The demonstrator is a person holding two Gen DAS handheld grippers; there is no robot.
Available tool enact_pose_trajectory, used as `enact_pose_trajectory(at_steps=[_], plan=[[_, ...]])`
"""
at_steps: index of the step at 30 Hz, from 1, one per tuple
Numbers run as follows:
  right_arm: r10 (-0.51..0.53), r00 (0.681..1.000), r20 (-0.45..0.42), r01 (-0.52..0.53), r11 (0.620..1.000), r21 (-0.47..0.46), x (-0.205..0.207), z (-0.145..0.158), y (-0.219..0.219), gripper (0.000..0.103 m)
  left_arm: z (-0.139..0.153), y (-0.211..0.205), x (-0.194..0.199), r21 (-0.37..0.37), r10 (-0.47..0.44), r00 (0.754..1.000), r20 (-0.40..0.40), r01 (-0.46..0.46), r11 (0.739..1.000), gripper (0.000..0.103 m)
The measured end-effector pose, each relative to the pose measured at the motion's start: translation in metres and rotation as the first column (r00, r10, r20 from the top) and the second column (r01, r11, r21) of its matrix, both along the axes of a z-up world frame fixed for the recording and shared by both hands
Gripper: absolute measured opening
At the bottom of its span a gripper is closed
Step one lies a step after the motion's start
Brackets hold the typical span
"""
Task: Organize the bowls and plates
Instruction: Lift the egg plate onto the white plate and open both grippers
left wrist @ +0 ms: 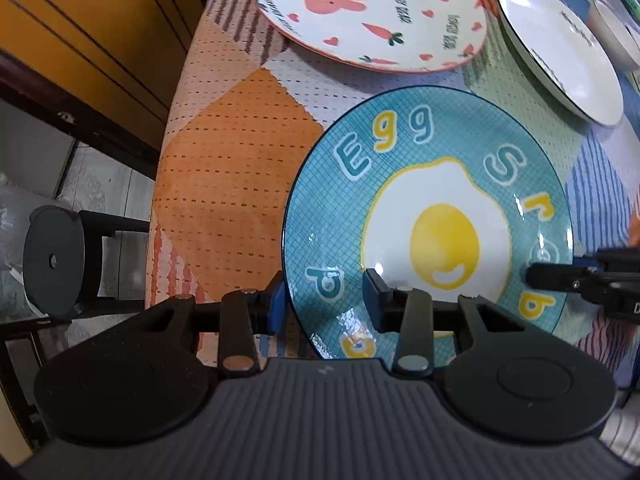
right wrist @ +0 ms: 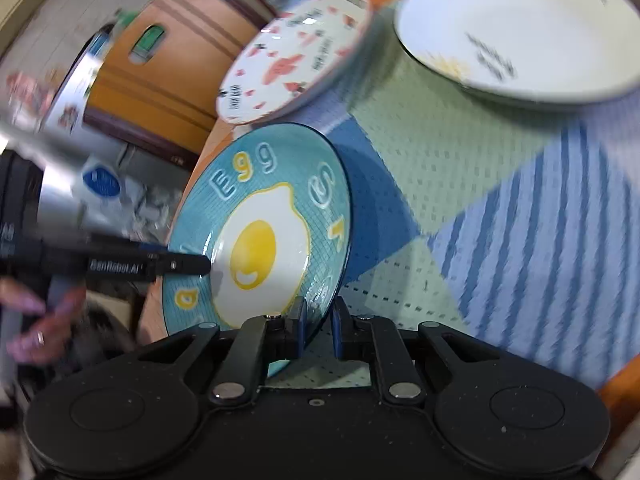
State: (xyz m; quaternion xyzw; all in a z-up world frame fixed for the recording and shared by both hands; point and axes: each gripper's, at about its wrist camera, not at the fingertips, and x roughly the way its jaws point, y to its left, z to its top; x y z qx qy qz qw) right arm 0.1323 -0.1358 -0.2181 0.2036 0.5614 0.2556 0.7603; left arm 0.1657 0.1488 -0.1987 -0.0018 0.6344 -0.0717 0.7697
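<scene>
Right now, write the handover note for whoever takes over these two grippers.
Right gripper: shut on the egg plate rim.
Left gripper: straddles the opposite rim; unclear whether it grips firmly.
Things: the rabbit plate and white plate lie apart on the tablecloth beyond the egg plate; a white bowl sits by the white plate.
Done: nothing stacked.
Left: stack the plates and place the bowl.

"Egg" on blue plate [left wrist: 428, 216]
</scene>
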Motion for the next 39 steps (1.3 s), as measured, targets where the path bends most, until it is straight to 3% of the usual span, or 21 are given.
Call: enact_pose_trajectory(at_steps=[4, 11, 21, 25, 35, 39], plan=[[-0.037, 0.999, -0.019, 0.038, 0.998, 0.058, 0.002, -0.007, -0.009, 0.012, -0.001, 0.004, 0.0, -0.034, 0.077, 0.997, 0.02, -0.076, 0.997, 0.039], [0.046, 0.998, 0.043, -0.046, 0.999, 0.012, -0.003, 0.005, -0.001, 0.016, 0.009, 0.003, -0.006, -0.041, 0.06, 0.996, 0.062, -0.058, 0.997, 0.039], [0.094, 0.979, 0.181, -0.091, 0.996, -0.023, -0.007, 0.057, -0.027, 0.016, 0.045, -0.011, -0.028, -0.134, 0.038, 0.989, 0.142, -0.019, 0.991, 0.039], [0.094, 0.973, 0.209, -0.086, 0.995, -0.046, -0.008, 0.081, -0.042, 0.016, 0.061, -0.028, -0.033, -0.15, 0.035, 0.99, 0.134, -0.014, 0.989, 0.038], [0.042, 0.977, 0.211, -0.028, 0.997, -0.066, -0.008, 0.116, -0.089, 0.016, 0.103, -0.082, -0.027, -0.113, -0.085, 0.976, 0.199, 0.109, 0.988, 0.038], [0.019, 0.981, 0.193, -0.008, 0.998, -0.057, -0.006, 0.125, -0.11, 0.016, 0.113, -0.098, -0.021, -0.134, -0.112, 0.971, 0.212, 0.142, 0.981, 0.039]])
